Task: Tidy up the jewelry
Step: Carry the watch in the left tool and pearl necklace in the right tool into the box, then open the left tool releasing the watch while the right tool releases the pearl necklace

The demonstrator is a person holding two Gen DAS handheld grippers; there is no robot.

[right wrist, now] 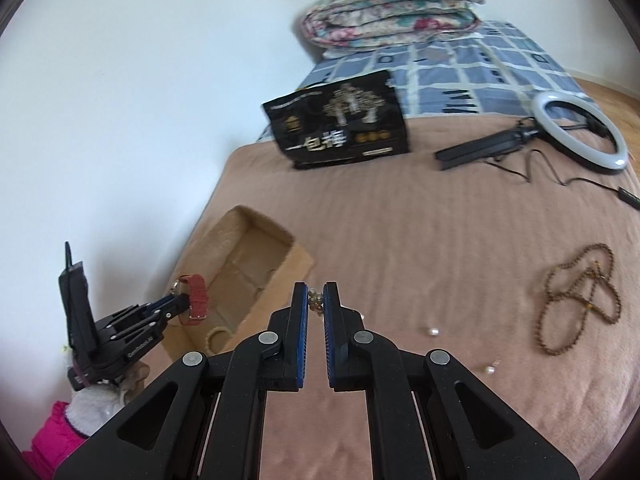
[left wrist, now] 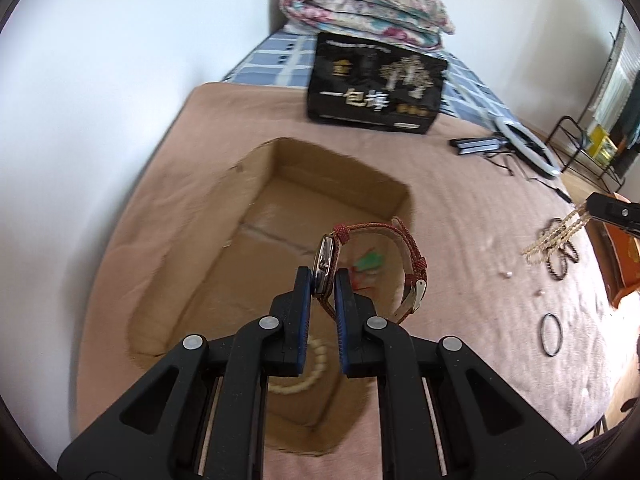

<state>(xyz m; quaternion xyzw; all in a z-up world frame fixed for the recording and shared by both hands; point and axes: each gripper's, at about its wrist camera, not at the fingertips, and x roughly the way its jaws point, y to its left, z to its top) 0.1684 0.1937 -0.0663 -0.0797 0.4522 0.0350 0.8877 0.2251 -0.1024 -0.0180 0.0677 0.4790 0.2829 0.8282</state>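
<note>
My left gripper is shut on a red-strapped watch and holds it above the open cardboard box sunk in the pink blanket. A cream bead bracelet and something green lie in the box. My right gripper is shut on a cream bead strand; in the left wrist view that strand hangs from its tip above the blanket. The left gripper with the watch shows at the box's near edge.
A dark bead necklace, loose pearls and a black ring lie on the blanket. A black bag, a ring light and a folded quilt sit farther back. An orange box is at the right.
</note>
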